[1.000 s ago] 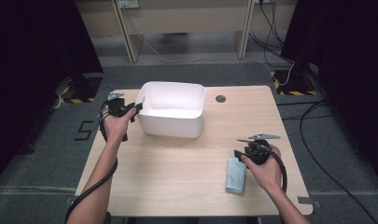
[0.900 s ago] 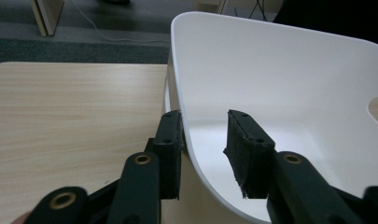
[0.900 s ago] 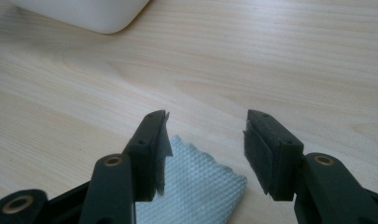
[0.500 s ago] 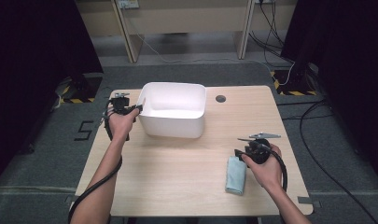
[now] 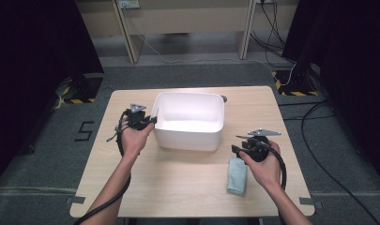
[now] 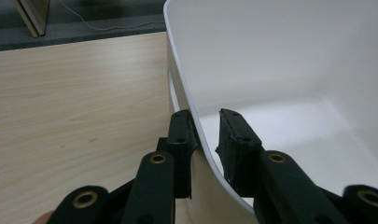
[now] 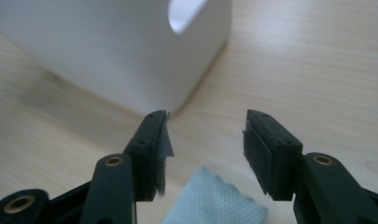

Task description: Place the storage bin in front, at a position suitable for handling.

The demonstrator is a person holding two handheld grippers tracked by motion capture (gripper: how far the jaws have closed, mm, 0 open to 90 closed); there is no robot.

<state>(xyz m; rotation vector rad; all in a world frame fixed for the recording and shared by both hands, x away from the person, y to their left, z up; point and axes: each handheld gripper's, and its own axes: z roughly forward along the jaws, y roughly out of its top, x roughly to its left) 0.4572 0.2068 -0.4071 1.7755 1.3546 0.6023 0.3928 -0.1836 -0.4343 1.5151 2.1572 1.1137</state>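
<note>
Straddling white bin [image 6: 289, 70] rim: left gripper [image 6: 205, 128] jaws narrow, outer touching | right gripper [image 7: 205, 128] jaws wide above blue cloth [image 7: 214, 200]

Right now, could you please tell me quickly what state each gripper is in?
Left gripper: jaws straddle the white bin wall, one side touching, not fully clamped.
Right gripper: open, empty, above the folded cloth.

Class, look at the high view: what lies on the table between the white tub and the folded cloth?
Nothing: bare wooden table separates the white tub from the folded cloth, as the high view shows.
</note>
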